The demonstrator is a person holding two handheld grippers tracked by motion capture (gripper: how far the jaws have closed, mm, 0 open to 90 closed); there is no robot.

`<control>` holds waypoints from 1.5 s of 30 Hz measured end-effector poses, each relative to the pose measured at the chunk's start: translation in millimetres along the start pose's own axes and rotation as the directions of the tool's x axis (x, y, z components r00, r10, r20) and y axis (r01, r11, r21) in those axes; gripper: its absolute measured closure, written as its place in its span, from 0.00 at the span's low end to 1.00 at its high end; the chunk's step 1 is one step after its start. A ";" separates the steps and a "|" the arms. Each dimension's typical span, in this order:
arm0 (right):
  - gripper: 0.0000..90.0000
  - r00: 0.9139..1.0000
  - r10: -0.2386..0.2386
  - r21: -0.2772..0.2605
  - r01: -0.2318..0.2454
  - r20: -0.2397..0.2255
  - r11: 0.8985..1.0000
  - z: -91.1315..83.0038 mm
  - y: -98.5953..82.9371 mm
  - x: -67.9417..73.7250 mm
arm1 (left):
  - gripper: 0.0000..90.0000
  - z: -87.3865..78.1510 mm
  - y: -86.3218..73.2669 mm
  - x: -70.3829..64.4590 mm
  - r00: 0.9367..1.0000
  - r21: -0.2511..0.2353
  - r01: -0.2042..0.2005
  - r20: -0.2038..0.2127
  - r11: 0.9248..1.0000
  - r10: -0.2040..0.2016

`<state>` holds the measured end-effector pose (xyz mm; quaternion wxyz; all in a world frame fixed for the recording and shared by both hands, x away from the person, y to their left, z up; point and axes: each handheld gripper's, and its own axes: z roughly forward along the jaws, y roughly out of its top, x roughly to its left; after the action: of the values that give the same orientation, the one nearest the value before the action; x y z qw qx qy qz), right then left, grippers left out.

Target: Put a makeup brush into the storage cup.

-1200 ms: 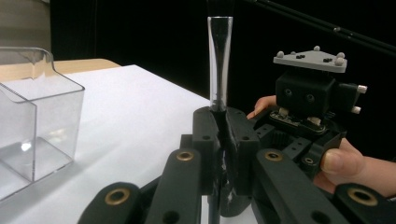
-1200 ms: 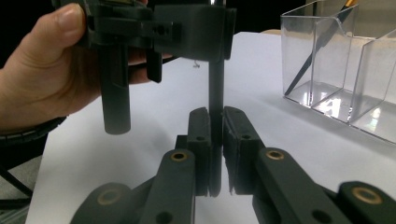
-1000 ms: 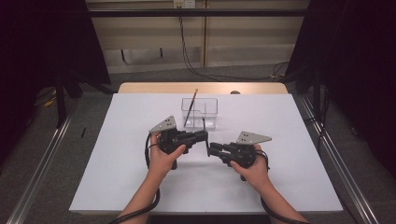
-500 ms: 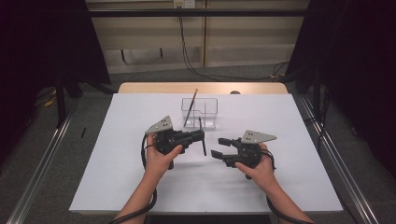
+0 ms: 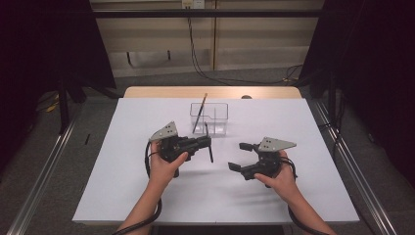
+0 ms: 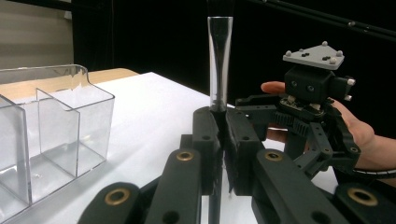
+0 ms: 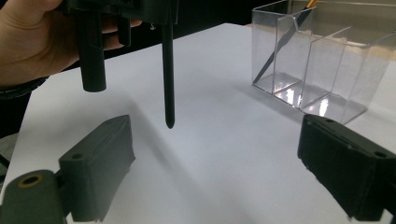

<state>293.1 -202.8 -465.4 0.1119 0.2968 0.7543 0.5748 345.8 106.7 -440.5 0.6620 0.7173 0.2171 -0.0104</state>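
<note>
We have the left gripper (image 5: 204, 143) clamped on the pen (image 5: 209, 147), upright at frame centre, while the right gripper (image 5: 243, 156) waits lower right, jaws wide and empty. We should keep the pen vertical, carry it over a compartment, lower, then release. Beyond, upper centre, the clear box (image 5: 219, 119) holds one pencil (image 5: 200, 112) leaning in its left compartment.

- A white sheet (image 5: 147, 196) covers the wooden table (image 5: 161, 92).
- Beyond the table's far edge, a pale wall panel (image 5: 254, 51) with dark cables (image 5: 195, 54) hanging down.
- Black curtains (image 5: 44, 44) flank the table.
- Grey floor (image 5: 44, 171) with metal rails (image 5: 362, 196) beside the table.
</note>
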 end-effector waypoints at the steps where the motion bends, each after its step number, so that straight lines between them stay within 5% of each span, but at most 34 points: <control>1: 0.10 1.000 0.001 -0.001 -0.001 0.003 1.000 -1.4 0.1 -0.1 | 0.93 -0.2 -0.2 -0.1 1.000 0.001 -0.003 -0.002 1.000 0.003; 45: 0.04 0.996 -0.044 0.041 0.041 0.083 0.998 -52.8 -10.9 -16.8 | 0.93 -6.2 0.2 2.3 0.999 0.026 -0.027 -0.034 0.999 0.028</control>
<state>276.1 -256.5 -461.8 0.1499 0.3068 0.7661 0.5445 346.3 113.3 -440.3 0.6489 0.7287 0.2186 0.0081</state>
